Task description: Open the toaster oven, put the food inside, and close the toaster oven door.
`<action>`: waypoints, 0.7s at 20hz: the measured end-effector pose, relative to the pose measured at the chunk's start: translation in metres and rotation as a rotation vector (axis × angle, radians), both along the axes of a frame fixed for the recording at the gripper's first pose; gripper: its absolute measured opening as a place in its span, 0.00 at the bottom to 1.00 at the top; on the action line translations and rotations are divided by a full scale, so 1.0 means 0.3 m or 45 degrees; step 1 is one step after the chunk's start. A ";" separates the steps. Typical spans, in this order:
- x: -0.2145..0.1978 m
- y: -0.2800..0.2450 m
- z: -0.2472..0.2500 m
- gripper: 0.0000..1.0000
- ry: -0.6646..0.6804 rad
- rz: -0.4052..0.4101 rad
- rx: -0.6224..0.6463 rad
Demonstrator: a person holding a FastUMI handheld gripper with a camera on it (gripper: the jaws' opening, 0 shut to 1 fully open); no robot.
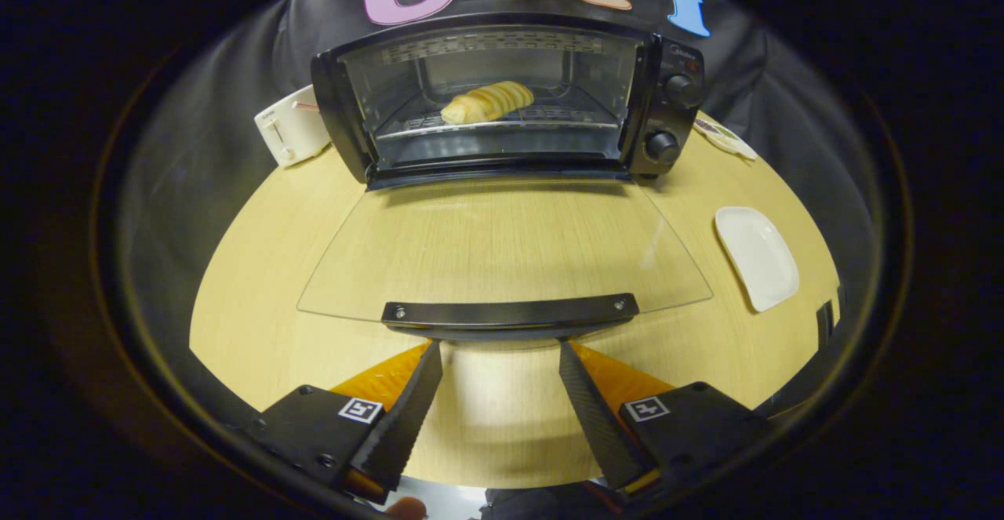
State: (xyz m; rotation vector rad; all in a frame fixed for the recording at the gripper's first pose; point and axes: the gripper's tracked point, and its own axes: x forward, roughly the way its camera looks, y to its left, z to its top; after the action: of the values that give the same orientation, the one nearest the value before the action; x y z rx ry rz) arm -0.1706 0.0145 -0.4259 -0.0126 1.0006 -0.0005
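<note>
A black toaster oven (667, 96) stands at the far side of a round wooden table (259, 269). Its glass door (502, 245) hangs fully open, lying flat toward me, with a black handle (510, 312) along its near edge. A pale ridged pastry (486, 102) rests on the wire rack inside the oven. My gripper (500, 354) is open, with nothing between its fingers. Its fingertips sit just under the near side of the door handle, apart from it.
A white pop-up toaster (292, 125) sits left of the oven. A white rectangular plate (757, 256) lies on the table to the right. A small patterned item (725, 138) lies behind the plate, beside the oven's knobs.
</note>
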 end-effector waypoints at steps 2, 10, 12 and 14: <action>0.003 0.003 0.020 0.96 -0.017 -0.009 0.008; 0.048 0.012 0.143 0.96 -0.135 -0.032 0.047; 0.099 0.016 0.192 0.96 -0.194 -0.052 0.084; 0.157 0.007 0.246 0.96 -0.254 -0.073 0.087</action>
State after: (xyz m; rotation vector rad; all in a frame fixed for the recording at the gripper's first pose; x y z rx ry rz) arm -0.1234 0.0166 -0.3520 0.0774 0.8011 -0.0196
